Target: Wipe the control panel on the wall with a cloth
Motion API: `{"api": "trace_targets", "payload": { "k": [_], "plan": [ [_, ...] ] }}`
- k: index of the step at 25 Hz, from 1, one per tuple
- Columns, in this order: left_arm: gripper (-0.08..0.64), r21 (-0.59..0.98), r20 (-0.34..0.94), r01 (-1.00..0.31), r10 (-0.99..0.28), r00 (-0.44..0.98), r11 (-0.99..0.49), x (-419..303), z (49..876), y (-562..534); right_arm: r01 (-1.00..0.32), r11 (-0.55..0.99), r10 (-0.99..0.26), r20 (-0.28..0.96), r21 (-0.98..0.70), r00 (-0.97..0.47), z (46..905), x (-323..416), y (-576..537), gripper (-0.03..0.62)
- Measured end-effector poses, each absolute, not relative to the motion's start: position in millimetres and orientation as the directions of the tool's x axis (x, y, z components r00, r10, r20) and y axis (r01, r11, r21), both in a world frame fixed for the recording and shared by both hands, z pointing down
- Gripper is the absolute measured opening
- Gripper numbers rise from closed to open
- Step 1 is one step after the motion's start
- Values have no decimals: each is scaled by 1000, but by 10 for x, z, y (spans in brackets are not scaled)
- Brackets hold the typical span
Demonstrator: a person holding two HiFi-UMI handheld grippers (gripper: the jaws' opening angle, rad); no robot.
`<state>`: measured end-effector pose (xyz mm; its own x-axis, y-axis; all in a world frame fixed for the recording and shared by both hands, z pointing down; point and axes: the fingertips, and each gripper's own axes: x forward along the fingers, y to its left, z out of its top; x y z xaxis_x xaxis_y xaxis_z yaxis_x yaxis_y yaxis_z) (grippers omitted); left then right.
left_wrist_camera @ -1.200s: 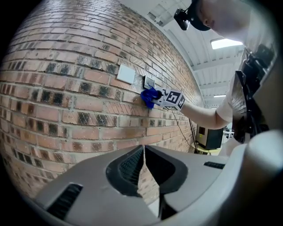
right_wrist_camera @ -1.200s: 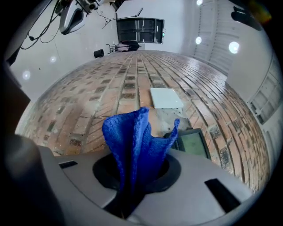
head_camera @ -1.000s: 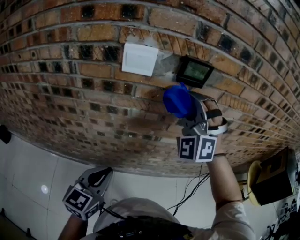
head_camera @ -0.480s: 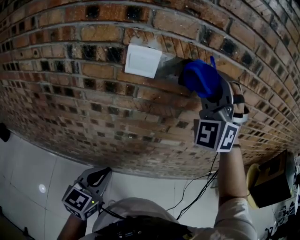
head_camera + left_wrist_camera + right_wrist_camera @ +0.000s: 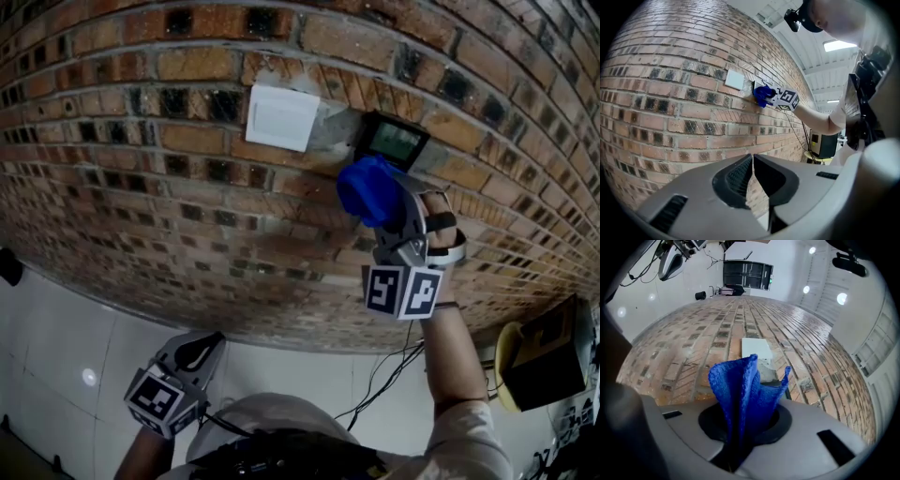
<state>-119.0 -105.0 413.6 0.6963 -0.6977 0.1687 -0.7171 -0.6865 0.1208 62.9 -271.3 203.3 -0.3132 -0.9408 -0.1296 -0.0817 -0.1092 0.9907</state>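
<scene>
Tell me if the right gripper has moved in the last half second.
Yes. The right gripper has slid down and left: its blue cloth covered the control panel then, and now sits just below it, screen uncovered.

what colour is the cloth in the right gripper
Blue. The cloth shows best in the right gripper view, pinched between the jaws.

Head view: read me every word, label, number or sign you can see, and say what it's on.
No text is readable.
control panel screen: lit, but too small and blurred to read.
white plate: blank.
marker cubes: square code patterns only, no letters.
</scene>
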Motion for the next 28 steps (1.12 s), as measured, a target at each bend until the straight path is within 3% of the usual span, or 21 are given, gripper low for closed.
{"api": "trace_targets", "payload": {
  "k": [12, 22, 28],
  "plan": [
    [6, 124, 181, -716, -694, 697, -687, -1171, 4170, -1030, -39, 9, -953, -3, 999, -302, 2560, 664, -2837, 89],
    [6, 122, 178, -713, -692, 700, -690, -1133, 4175, -1048, -173, -236, -895, -283, 956, -343, 1222, 651, -2501, 89],
    [6, 127, 176, -729, -708, 684, -673, -1179, 4187, -1048, -136, -234, -907, -266, 963, -327, 1295, 666, -2645, 89]
  ]
}}
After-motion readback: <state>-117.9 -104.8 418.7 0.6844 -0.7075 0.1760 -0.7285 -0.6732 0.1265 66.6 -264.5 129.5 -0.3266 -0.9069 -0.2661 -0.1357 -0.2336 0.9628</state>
